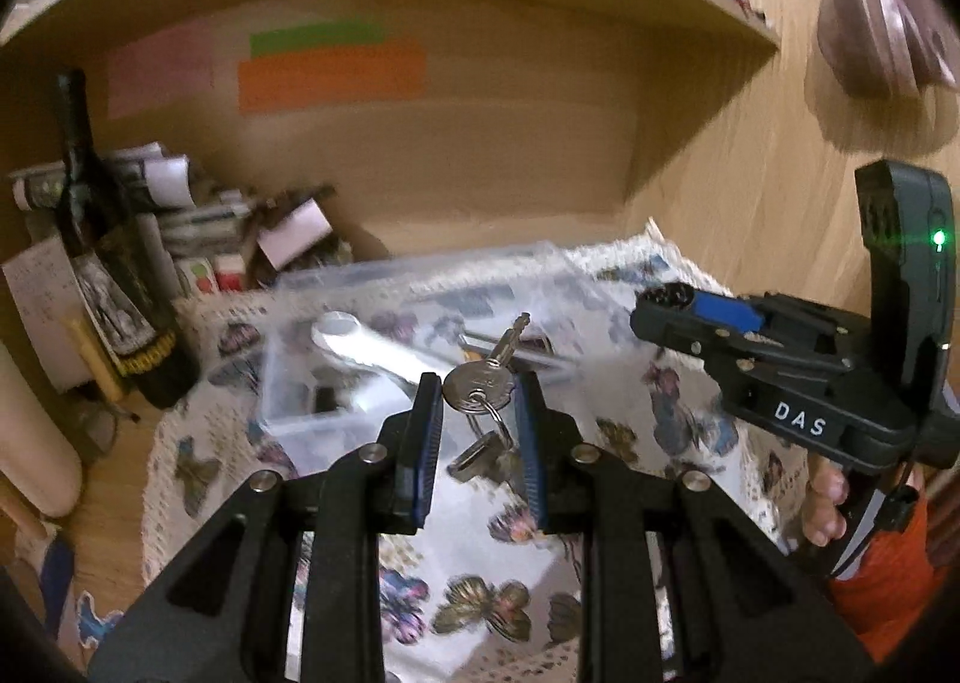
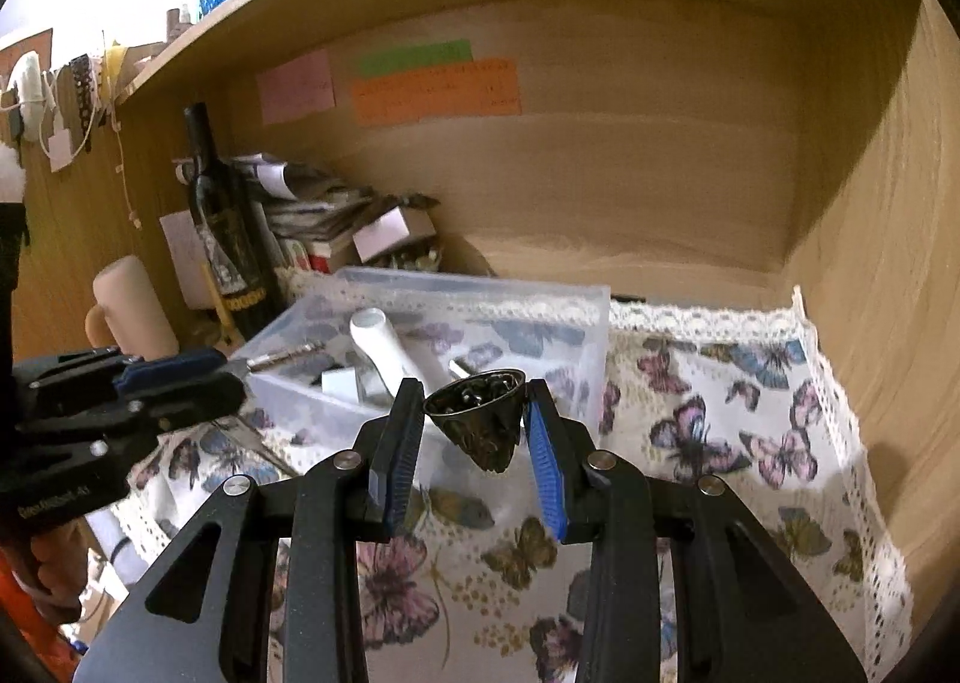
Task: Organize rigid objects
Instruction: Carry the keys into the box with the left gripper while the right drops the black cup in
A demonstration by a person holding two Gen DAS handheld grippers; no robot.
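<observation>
Left wrist view:
- The left gripper [image 1: 478,389] pinches a bunch of keys [image 1: 480,386] between its two blue pads; one key points up and away, another hangs below on the ring.
- The keys sit above the near edge of a clear plastic box [image 1: 312,419], which stands on a butterfly-print cloth [image 1: 480,593].
- A white handle-shaped object [image 1: 366,347] lies inside the box, tilted from far left to near right.
- On the right, the right gripper [image 1: 666,311] reaches in from the side; from here I cannot tell what it holds.
- A dark bottle [image 1: 96,251] stands upright at the far left, with a pile of papers [image 1: 180,215] behind it.
- An orange note [image 1: 330,74] is stuck on the back wall of the wooden shelf [image 1: 690,23], with a green note [image 1: 318,36] just above it.

Right wrist view:
- The right gripper [image 2: 474,431] is clamped on a small dark metal cup [image 2: 477,422], its mouth facing up and away, its narrow end pointing down.
- The cup hangs just over the near wall of the clear plastic box [image 2: 480,293], close to the white handle-shaped object [image 2: 384,347].
- The left gripper [image 2: 198,374] shows at the left edge, near the box's left corner; its grip is hidden from this side.
- The dark bottle [image 2: 222,227] stands far left, beside a pale mug [image 2: 129,305].
- The butterfly-print cloth [image 2: 720,443] covers the shelf floor to the right of the box.
</observation>
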